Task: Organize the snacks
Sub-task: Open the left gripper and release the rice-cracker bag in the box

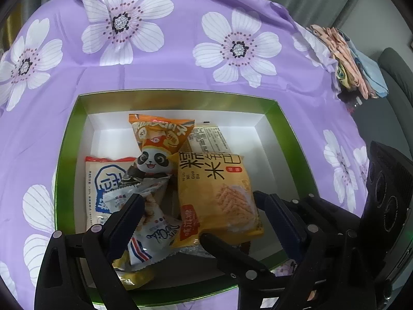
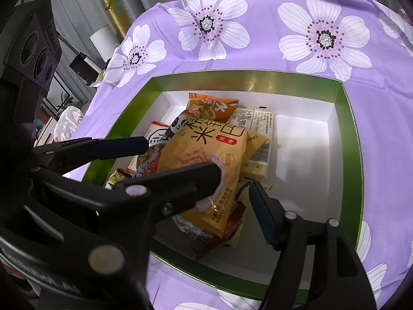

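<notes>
Lower snack packets (image 2: 206, 237) buried under yellow packet (image 2: 206, 155); labels illegible

One box (image 1: 67, 160) holds about six snack packets (image 1: 219, 193).

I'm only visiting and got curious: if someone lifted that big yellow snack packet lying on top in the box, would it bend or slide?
The yellow snack packet looks puffy, so probably light. Its glossy film may be slippery. Pictured crackers suggest fragile contents; it rests loosely on other packets, so a push would likely slide it.

Left claw (image 1: 204, 206) & right claw (image 2: 235, 178) both angled down, jaws apart.
</notes>
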### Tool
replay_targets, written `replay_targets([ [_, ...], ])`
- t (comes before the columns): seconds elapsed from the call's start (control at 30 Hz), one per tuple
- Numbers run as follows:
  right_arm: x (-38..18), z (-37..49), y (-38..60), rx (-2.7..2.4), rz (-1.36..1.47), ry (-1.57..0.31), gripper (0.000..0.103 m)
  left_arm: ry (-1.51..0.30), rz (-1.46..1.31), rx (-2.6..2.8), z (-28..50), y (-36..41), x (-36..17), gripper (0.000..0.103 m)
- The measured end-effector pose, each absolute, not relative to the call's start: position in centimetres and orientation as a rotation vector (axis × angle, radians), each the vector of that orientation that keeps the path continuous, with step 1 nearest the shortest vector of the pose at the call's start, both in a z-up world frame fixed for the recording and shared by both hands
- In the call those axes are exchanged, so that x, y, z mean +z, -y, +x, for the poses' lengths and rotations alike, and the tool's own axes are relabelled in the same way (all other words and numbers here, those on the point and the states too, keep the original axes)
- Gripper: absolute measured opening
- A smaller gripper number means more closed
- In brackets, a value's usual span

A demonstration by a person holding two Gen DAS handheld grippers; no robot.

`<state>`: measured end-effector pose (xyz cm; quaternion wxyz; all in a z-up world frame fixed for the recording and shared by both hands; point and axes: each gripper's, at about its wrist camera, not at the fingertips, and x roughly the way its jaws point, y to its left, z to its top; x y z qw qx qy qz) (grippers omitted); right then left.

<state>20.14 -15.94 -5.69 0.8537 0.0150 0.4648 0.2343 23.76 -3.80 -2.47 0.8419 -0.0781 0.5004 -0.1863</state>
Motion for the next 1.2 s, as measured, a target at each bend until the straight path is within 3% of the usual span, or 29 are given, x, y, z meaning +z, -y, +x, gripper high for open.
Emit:
replay_targets([
  [1.07,-5.8,20.1,16.1,0.439,0.017,-0.98,0.09,-1.075,-0.154,-0.325,23.8,2.5,-3.1,0.095],
  [1.13,-5.9,20.1,16.1,0.438,0.015,-0.982,0.09,-1.077,-0.152,-0.316,23.8,2.5,-3.2,0.102],
  [1.2,-5.9,20.2,16.1,0.438,0.013,-0.983,0.091,-1.076,-0.149,-0.31,23.8,2.4,-3.2,0.102],
])
